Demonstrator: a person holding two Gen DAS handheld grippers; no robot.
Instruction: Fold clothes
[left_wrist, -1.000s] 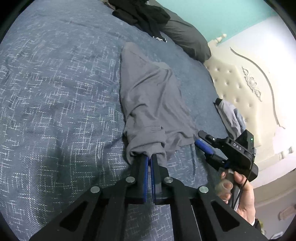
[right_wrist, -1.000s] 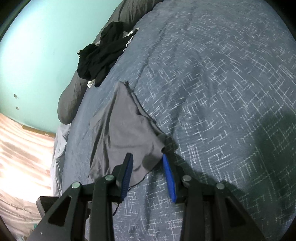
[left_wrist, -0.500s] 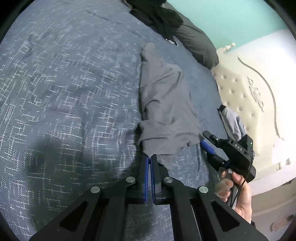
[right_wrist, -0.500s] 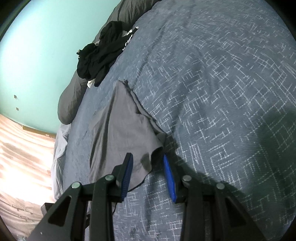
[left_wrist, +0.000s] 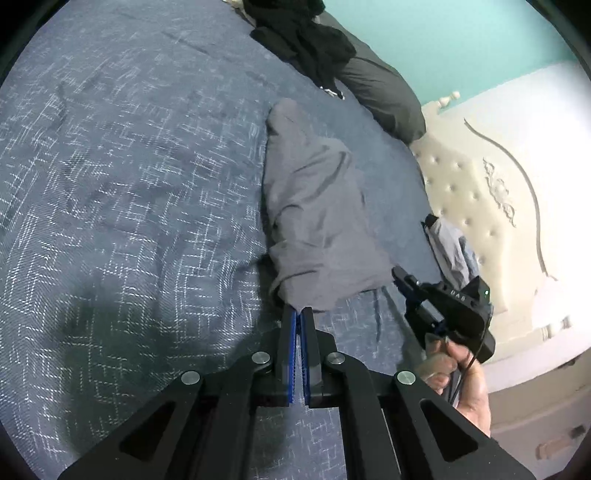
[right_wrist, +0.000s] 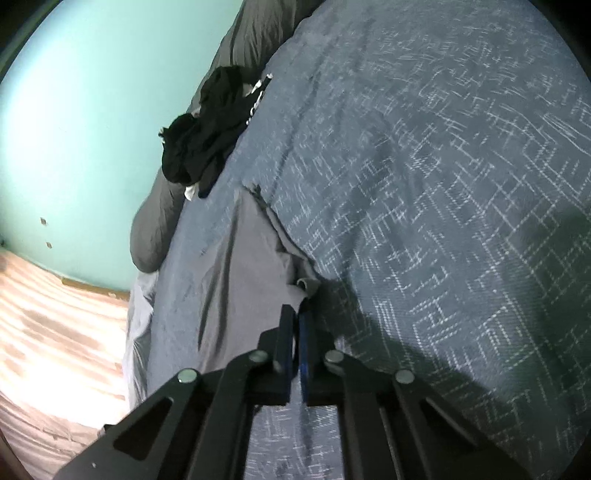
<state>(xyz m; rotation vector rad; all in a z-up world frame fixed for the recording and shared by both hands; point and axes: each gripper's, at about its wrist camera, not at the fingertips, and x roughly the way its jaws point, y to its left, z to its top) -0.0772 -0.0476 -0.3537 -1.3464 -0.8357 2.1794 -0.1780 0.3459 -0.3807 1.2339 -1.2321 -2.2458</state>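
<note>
— Garment position?

— I see the grey garment (left_wrist: 317, 221) lying stretched along the bed (left_wrist: 129, 184), short of the black clothes pile (left_wrist: 299, 33) at the pillow (left_wrist: 384, 96).

— Fingers?

— My left gripper (left_wrist: 299, 314) is clamped tight on the garment's near hem. My right gripper (right_wrist: 297, 314) has just been closing; its fingers (right_wrist: 286, 332) now pinch the garment's near corner, on the side away from the black clothes pile.

A bedroom — blue bedspread (left_wrist: 129, 184), tufted headboard (left_wrist: 461, 192), pillow (left_wrist: 384, 99).
</note>
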